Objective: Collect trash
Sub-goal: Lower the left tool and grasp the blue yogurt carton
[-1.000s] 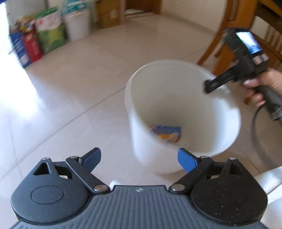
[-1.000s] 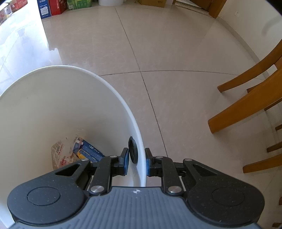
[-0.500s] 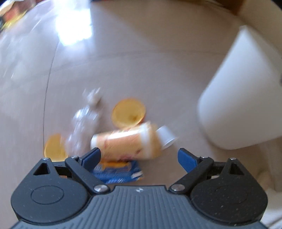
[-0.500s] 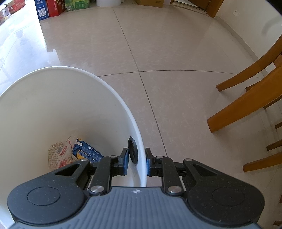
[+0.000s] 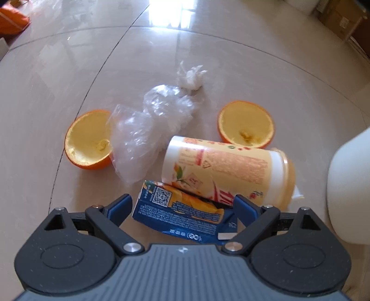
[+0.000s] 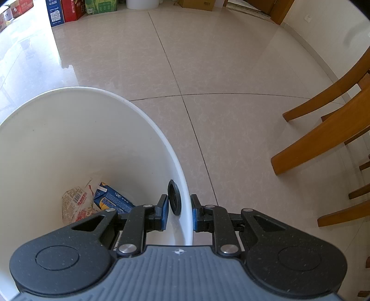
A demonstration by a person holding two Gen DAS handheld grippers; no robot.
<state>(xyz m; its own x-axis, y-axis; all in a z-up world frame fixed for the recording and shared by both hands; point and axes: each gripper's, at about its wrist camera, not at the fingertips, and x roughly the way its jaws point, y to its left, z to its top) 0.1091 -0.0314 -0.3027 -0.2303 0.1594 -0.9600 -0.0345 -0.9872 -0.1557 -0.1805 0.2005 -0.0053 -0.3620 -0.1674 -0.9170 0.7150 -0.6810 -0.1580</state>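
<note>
Trash lies on the tile floor in the left wrist view: a flattened blue juice carton [image 5: 180, 213], an orange-labelled plastic bottle [image 5: 229, 169] on its side, a crumpled clear bag [image 5: 148, 129], a wad of white tissue [image 5: 190, 77] and two orange halves [image 5: 89, 141] [image 5: 246, 123]. My left gripper [image 5: 182, 207] hangs open just above the carton, its blue pads either side of it. My right gripper [image 6: 178, 211] is shut on the rim of the white bucket [image 6: 148, 120], by a black handle boss. Inside the bucket lie a blue carton [image 6: 111, 200] and a printed wrapper [image 6: 76, 205].
The bucket's outer wall [image 5: 349, 185] stands just right of the trash pile. Wooden chair legs [image 6: 323, 129] rise to the right of the bucket. Boxes and packages [image 6: 67, 10] line the far wall. An orange bag [image 5: 11, 20] lies far left.
My left gripper swung away from above the bucket, dropped toward the floor and now hovers over the blue carton, still open. The right gripper kept its hold on the bucket rim.
</note>
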